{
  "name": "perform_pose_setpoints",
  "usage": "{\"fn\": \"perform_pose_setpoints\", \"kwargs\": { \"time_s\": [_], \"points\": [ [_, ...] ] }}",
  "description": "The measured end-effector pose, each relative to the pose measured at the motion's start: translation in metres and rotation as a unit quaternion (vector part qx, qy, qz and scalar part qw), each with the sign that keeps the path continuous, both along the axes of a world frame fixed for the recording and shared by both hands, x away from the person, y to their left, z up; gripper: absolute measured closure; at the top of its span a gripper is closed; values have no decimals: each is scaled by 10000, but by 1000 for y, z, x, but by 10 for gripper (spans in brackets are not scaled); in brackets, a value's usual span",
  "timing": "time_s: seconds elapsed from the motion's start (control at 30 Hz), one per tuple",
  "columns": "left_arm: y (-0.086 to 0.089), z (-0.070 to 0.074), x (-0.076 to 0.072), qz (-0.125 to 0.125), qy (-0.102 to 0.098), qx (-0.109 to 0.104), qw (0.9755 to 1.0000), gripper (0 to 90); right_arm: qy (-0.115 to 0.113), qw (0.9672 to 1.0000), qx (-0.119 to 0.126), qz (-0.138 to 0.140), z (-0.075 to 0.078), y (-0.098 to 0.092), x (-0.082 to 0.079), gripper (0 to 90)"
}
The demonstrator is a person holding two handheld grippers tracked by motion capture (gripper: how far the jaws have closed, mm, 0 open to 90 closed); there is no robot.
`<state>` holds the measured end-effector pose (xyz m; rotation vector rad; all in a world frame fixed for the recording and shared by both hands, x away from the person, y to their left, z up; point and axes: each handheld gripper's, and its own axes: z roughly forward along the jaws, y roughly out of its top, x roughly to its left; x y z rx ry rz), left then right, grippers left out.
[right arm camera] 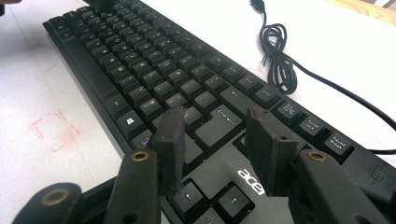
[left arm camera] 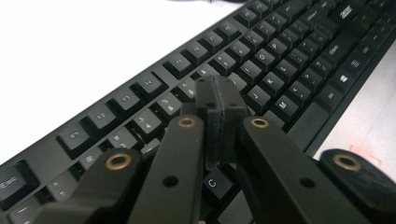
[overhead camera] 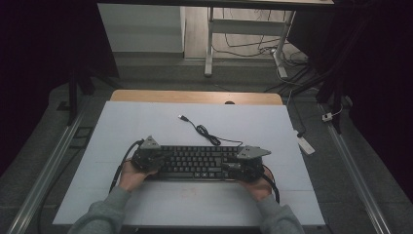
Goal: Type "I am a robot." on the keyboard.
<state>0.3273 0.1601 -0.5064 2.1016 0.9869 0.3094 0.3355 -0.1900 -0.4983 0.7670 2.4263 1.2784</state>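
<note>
Forearms in grey sleeves come in from below, each hand holding a gripper at one end of the black Acer keyboard (overhead camera: pixel 198 162), whose long axis runs across the white table (overhead camera: pixel 146 122) between them. Left gripper (left arm camera: pixel 217 100) has its jaws pressed together, empty, tips low over the letter keys. Right gripper (right arm camera: pixel 219 135) stands partly open, holding nothing, above the Enter and arrow keys. USB cable (overhead camera: pixel 204 131) coils behind; beyond, grey floor and desk legs.
</note>
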Motion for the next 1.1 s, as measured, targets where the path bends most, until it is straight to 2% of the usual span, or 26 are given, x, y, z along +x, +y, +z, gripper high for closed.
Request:
{"fn": "perform_pose_setpoints", "kwargs": {
  "time_s": [0.17,0.4,1.1],
  "points": [
    [-7,-5,3,16,-39,113,9999,890,13,10000,-28,6,-1,1,0,578],
    [-9,-10,8,124,-8,163,9998,890,13,10000,-35,3,-1,1,0,575],
    [-15,-18,13,141,65,322,9994,890,37,9999,-99,12,-2,1,1,573]
  ]
}}
